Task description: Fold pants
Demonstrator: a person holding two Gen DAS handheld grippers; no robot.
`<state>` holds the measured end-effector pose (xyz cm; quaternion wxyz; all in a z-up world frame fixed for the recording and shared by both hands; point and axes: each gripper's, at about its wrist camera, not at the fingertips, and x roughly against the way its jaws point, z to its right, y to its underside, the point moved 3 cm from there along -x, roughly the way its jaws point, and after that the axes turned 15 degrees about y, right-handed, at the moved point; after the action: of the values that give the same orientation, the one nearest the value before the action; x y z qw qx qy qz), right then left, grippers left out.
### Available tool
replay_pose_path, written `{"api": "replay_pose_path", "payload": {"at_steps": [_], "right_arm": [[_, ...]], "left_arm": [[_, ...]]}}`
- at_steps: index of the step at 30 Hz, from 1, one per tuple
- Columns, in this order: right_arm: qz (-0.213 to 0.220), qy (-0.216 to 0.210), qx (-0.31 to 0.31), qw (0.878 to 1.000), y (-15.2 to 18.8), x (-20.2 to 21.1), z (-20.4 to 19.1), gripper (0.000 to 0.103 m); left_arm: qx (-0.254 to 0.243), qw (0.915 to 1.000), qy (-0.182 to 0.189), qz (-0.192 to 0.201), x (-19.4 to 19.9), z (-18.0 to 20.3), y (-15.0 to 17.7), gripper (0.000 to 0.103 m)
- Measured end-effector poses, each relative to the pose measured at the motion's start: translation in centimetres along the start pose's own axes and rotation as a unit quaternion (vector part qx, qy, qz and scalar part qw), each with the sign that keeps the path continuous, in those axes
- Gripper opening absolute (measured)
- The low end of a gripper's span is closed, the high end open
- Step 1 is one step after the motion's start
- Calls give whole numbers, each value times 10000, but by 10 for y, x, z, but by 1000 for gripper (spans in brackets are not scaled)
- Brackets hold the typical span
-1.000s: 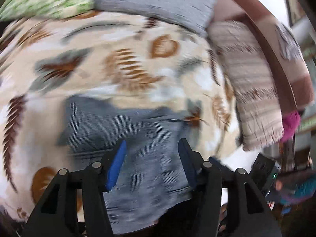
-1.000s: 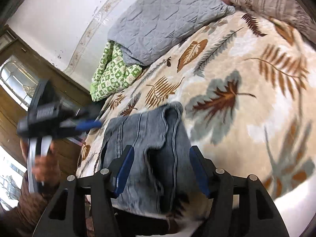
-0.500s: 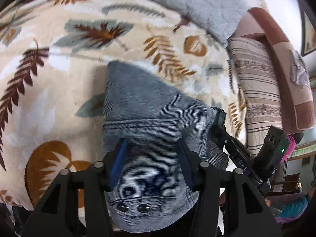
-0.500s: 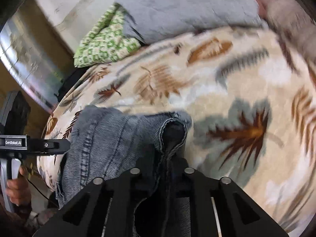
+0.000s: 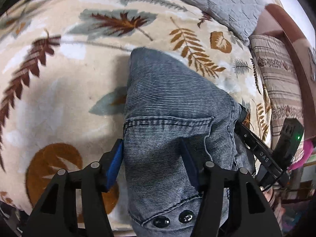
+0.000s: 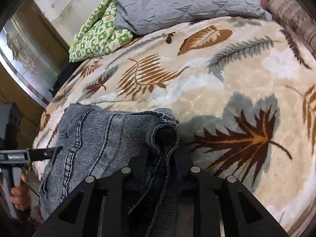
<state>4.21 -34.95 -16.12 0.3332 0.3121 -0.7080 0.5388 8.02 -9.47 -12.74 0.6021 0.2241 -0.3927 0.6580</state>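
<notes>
Grey-blue jeans [image 5: 167,102] lie folded on the leaf-patterned blanket [image 5: 59,90], with the buttoned waistband nearest the left wrist camera. My left gripper [image 5: 152,156] points down at the waist end. Its jaws are opening with the denim between the blue pads [image 5: 115,161], the left pad at the cloth's edge. In the right wrist view the jeans [image 6: 102,138] bunch up, and a hemmed fold droops between the fingers of my right gripper [image 6: 161,156]. Those jaws are opening too, and their tips are hidden by the cloth. The right gripper's [image 5: 256,148] finger reaches the jeans' right edge.
A grey quilted pillow [image 6: 177,2] and a green patterned cloth [image 6: 98,31] lie at the head of the bed. A striped brown pillow [image 5: 280,79] lies to the right. A wooden, mirrored cabinet [image 6: 23,63] stands beside the bed. A hand [image 6: 17,193] holds the left gripper's handle.
The left gripper came down close over the jeans' waist. The right gripper shut on the hemmed fold half a second ago; its jaws have since parted, with the fold still between them.
</notes>
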Motion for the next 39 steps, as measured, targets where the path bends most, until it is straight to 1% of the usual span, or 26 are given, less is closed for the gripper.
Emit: {"api": "replay_pose_path", "payload": {"at_steps": [1,4,6,7,9,11,12,14,15,18,19,20,21,22,23,25,26,27,28,29,30,31,32,34,39], "right_arm": [[-8,54,-34,10000,0,-2,2,35],[-110,-196,-313,9993,-1,-3,10,37],[-226,-250,-416,9986,-3,1,12,38],[-226,-281,-486,9982,-4,7,13,42],[-157,-483,-649,9966,-3,23,15,42],[-101,-755,-790,9940,3,42,18,44],[-119,-880,-838,9925,8,49,19,47],[-213,-1095,-912,9896,21,60,19,49],[-290,-1132,-889,9892,29,61,16,51],[-567,-1251,-780,9874,47,53,7,51],[-622,-1263,-740,9873,50,50,3,44],[-567,-1161,-634,9896,52,49,-1,36],[-532,-1182,-521,9902,51,50,-6,14],[-477,-1143,-366,9916,48,55,-12,13],[-290,-1015,-142,9943,42,65,-18,12],[-19,-853,219,9961,34,80,-27,10],[62,-705,443,9965,30,83,-31,10],[64,-543,582,9968,29,81,-31,10],[45,-245,743,9969,30,74,-29,10],[-30,-83,861,9962,32,67,-26,10],[-126,-19,879,9960,34,59,-22,12],[-222,-20,795,9966,38,51,-16,16],[-279,-30,751,9968,40,46,-13,16],[-264,-91,601,9978,43,42,-8,16],[-256,-158,441,9986,47,37,-4,17]], "left_arm": [[80,9999,72,-8,-1,-3,0,59],[329,9989,328,-35,3,-8,0,59],[412,9983,409,-63,9,-8,0,59],[437,9981,432,-62,14,-7,1,59],[418,9978,522,-48,24,-5,6,57],[345,9973,642,-14,36,-3,16,57],[328,9970,704,-17,39,-3,22,57],[359,9958,844,-73,42,-4,35,57],[364,9954,884,-118,40,-4,41,58],[350,9963,782,-104,35,-6,51,59],[424,9960,788,-85,34,-6,52,59],[442,9958,799,-60,36,-5,53,59],[429,9960,786,-67,38,-2,53,58],[394,9963,759,-63,41,1,55,58],[342,9967,739,-35,44,4,57,58],[219,9979,610,3,44,8,61,58],[208,9983,536,16,42,8,63,58],[219,9984,513,17,40,8,63,58],[219,9986,483,16,38,8,64,58],[185,9989,430,23,36,9,65,58],[110,9993,350,25,34,11,65,58],[-3,9997,238,43,33,13,67,59],[-87,9998,155,63,32,15,68,59],[-139,9998,89,86,31,15,68,59],[21,9998,201,52,27,8,67,62]]}}
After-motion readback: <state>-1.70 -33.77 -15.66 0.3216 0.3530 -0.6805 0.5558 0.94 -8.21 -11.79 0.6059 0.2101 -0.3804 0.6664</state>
